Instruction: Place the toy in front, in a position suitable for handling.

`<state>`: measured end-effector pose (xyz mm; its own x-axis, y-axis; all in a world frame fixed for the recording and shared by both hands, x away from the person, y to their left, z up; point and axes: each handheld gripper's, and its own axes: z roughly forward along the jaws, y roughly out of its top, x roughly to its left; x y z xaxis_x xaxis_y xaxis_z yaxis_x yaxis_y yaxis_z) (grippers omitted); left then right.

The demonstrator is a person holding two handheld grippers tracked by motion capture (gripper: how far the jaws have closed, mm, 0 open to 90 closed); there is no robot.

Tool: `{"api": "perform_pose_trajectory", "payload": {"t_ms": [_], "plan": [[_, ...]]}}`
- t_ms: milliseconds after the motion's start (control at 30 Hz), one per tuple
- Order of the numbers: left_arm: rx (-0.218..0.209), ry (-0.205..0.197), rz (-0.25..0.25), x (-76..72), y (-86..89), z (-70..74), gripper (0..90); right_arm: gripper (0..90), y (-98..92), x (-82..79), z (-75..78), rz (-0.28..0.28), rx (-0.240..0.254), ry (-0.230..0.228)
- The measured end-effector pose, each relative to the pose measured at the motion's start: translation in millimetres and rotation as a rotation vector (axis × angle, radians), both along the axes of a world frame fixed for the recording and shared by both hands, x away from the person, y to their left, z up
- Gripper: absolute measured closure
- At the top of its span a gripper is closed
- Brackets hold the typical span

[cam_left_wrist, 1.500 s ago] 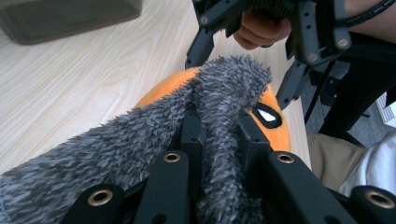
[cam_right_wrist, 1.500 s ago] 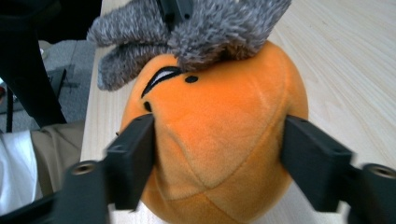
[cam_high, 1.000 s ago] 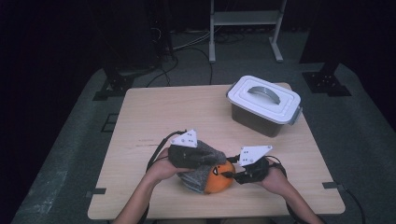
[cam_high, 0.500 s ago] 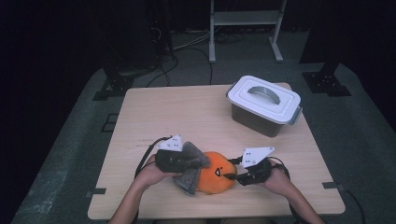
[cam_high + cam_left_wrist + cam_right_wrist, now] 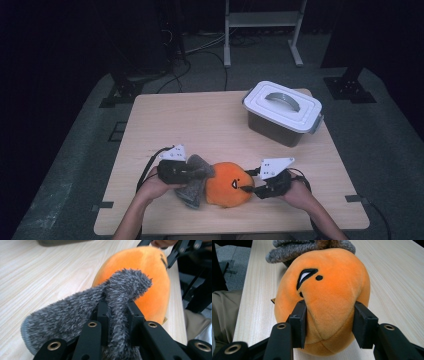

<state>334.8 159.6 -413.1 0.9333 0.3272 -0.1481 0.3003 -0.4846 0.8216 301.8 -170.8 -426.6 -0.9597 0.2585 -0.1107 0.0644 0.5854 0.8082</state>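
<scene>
A round orange plush toy with a stitched black face lies near the front edge of the wooden table. A grey fuzzy flap hangs off its left side. My left gripper is shut on that flap; in the left gripper view the grey fuzz is pinched between the jaws of the left gripper, with the orange body just beyond. My right gripper is shut on the toy's right side. In the right gripper view the right gripper presses its pads into the orange plush.
A grey storage box with a white handled lid stands at the table's back right. Bare tabletop lies between it and the toy. Behind the table are a metal stand and cables on the floor.
My left hand has moved left and a little down with the grey flap, uncovering more of the orange body. The right hand has stayed put.
</scene>
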Motion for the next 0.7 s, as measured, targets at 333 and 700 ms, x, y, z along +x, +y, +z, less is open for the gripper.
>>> {"api": "perform_pose_trajectory", "payload": {"t_ms": [333,700], "plan": [[0.032,-0.063,-0.104,-0.2,-48.4,22.7,76.7,38.6,6.1,-2.7,3.5,-0.017,0.006,0.002],[-0.012,-0.015,-0.096,-9.4,-30.6,6.2,76.8,29.6,7.8,5.9,-2.3,-0.033,0.067,0.163]]}}
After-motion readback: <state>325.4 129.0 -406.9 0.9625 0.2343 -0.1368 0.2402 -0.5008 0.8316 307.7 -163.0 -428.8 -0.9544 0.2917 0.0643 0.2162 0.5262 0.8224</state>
